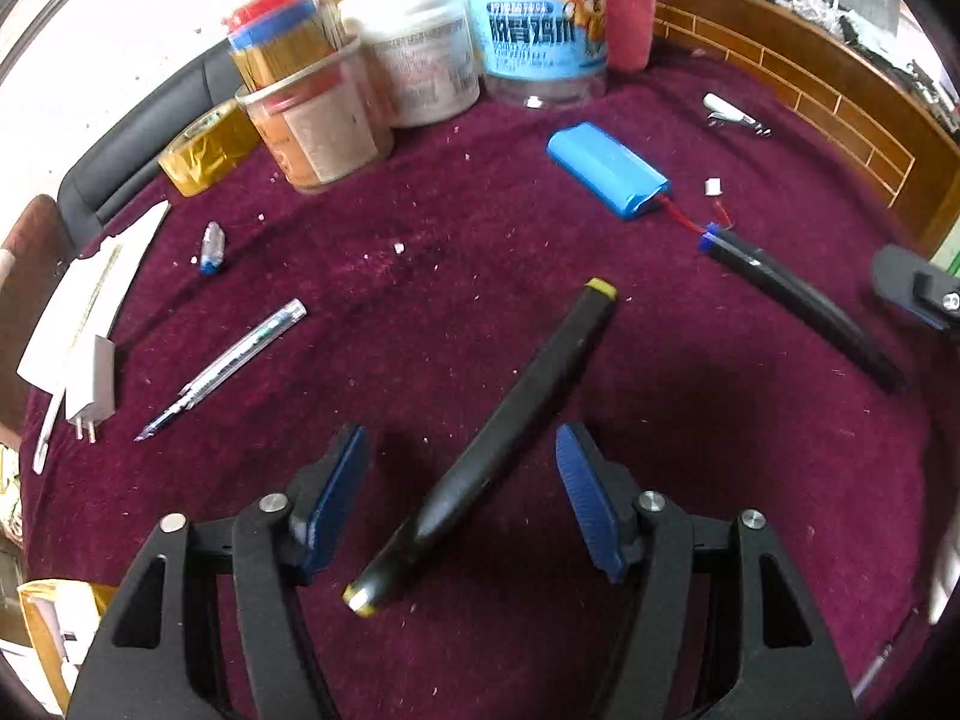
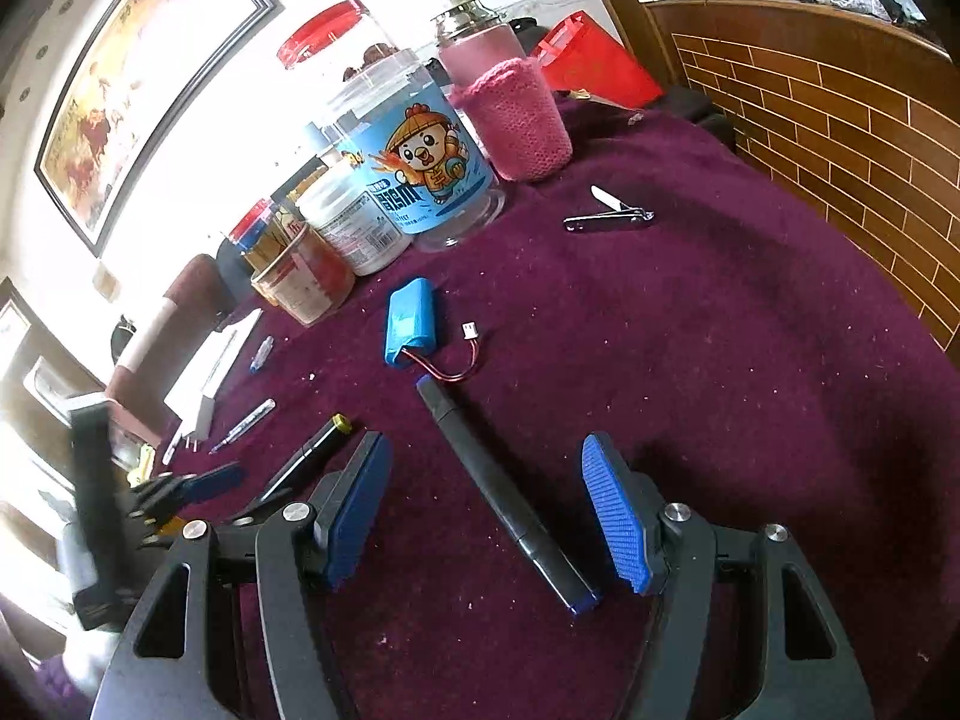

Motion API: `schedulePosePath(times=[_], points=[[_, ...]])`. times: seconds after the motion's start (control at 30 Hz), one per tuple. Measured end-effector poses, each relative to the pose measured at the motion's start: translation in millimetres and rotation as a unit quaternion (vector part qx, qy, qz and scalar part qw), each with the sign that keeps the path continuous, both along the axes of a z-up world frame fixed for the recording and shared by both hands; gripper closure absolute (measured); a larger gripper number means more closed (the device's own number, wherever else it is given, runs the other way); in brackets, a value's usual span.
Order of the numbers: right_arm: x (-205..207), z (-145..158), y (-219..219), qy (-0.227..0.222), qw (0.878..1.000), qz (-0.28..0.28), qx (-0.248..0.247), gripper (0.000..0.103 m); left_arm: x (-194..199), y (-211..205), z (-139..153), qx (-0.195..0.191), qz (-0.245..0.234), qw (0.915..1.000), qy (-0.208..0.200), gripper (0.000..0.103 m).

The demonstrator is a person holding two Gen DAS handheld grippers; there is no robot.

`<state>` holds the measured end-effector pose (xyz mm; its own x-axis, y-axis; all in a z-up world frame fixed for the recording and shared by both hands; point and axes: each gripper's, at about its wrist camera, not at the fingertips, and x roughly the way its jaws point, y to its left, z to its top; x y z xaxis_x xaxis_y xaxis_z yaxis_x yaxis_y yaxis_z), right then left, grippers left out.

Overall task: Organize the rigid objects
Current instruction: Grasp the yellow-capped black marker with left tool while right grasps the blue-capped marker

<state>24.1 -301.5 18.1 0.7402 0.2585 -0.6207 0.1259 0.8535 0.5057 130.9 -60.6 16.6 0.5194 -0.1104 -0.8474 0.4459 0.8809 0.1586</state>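
Note:
A black marker with yellow ends [image 1: 516,420] lies slantwise on the maroon cloth [image 1: 420,276], between the blue pads of my left gripper [image 1: 462,444]. That gripper is open and its pads stand clear of the marker on both sides. A second black marker with blue ends [image 2: 498,492] lies between the fingers of my right gripper [image 2: 486,447], which is also open and not touching it. In the left wrist view this blue-ended marker [image 1: 798,306] lies to the right, with part of the right gripper [image 1: 918,294] at the frame edge.
A blue battery pack [image 1: 606,171] with red wires, a nail clipper [image 1: 735,114], a clear pen [image 1: 234,360], a small pen cap [image 1: 211,246] and a white plug [image 1: 90,384] lie scattered. Jars [image 1: 540,18], a tape roll [image 1: 204,150] and a pink-sleeved bottle [image 2: 516,108] line the far edge.

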Motion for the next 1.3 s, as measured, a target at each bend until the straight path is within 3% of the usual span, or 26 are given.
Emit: schedulePosePath(times=[0.03, 0.1, 0.13, 0.33, 0.57, 0.63, 0.7, 0.77, 0.8, 0.93, 1.13, 1.3], points=[[0, 0, -1, -0.001, 1.000, 0.000, 0.001, 0.042, -1, 2, 1, -0.018, -0.005, 0.9998, 0.011, 0.074], [2, -1, -1, 0.001, 1.000, -0.002, -0.008, 0.042, -5, 1, 3, -0.027, -0.006, 0.9994, 0.020, 0.090], [4, -2, -1, 0.005, 1.000, -0.001, -0.014, 0.042, -8, 0, 3, -0.025, -0.008, 0.9995, 0.019, 0.091], [15, -15, 8, 0.038, 0.999, 0.015, -0.033, 0.042, -52, 20, 7, -0.053, -0.011, 0.9978, 0.040, 0.091], [15, -15, 22, 0.046, 0.995, 0.027, -0.082, 0.042, -101, 31, 3, -0.043, -0.011, 0.9980, 0.045, 0.091], [15, -15, 31, 0.049, 0.992, 0.033, -0.109, 0.050, -99, 28, 3, -0.041, -0.007, 0.9984, 0.038, 0.091], [14, -16, 42, 0.058, 0.983, 0.024, -0.174, 0.074, -95, 27, 2, -0.048, 0.001, 0.9981, 0.038, 0.091], [13, -16, 46, 0.062, 0.979, 0.031, -0.190, 0.082, -90, 26, 2, -0.057, 0.008, 0.9977, 0.036, 0.090], [12, -15, 46, 0.066, 0.979, 0.039, -0.188, 0.089, -89, 26, 2, -0.060, 0.008, 0.9977, 0.031, 0.090], [7, -15, 50, 0.072, 0.983, 0.087, -0.145, 0.090, -92, 27, 0, -0.062, -0.002, 0.9980, 0.013, 0.091], [11, -18, 45, 0.060, 0.990, 0.069, -0.103, 0.087, -100, 37, 3, -0.103, 0.010, 0.9943, 0.022, 0.091], [11, -18, 54, 0.053, 0.989, 0.065, -0.122, 0.083, -119, 52, 20, -0.156, 0.020, 0.9875, 0.014, 0.091]])
